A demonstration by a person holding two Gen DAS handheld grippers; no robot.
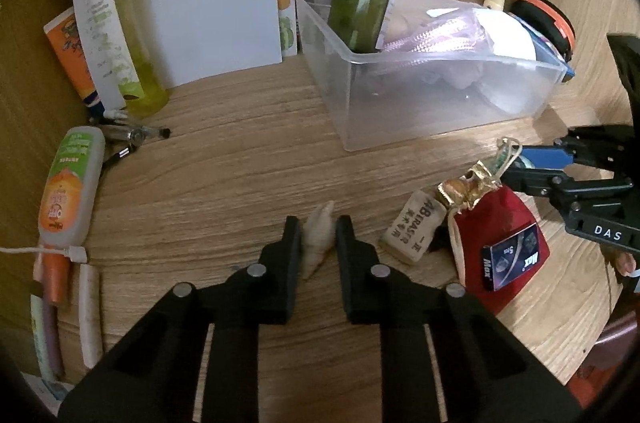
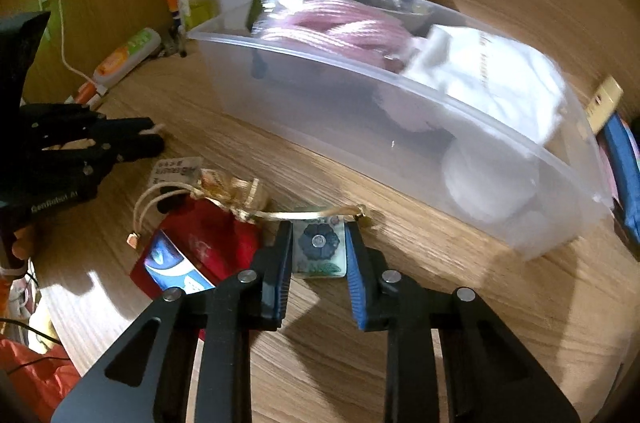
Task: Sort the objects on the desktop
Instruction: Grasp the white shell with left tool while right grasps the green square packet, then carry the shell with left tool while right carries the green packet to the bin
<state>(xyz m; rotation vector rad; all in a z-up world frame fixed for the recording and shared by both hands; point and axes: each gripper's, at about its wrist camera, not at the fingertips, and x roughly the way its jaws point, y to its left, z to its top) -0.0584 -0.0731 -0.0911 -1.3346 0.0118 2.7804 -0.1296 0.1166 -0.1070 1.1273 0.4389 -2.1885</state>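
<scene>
My left gripper (image 1: 318,225) is shut on a pale spiral seashell (image 1: 319,237), just above the wooden desk. My right gripper (image 2: 318,229) is shut on a small square tile with a dark flower (image 2: 319,249) and a gold cord, in front of the clear plastic bin (image 2: 400,159). The bin (image 1: 440,95) holds a green glass (image 1: 360,11), pink cord and white cloth. In the left wrist view my right gripper (image 1: 516,165) is at the right, by the red pouch (image 1: 500,223). In the right wrist view my left gripper (image 2: 154,137) is at the left.
A labelled cork (image 1: 412,227) and a small Max box (image 1: 514,257) lie by the red pouch. Tubes and bottles (image 1: 72,183) line the left edge, papers and a white folder (image 1: 212,11) stand behind. An orange-rimmed black item (image 1: 548,19) sits beyond the bin.
</scene>
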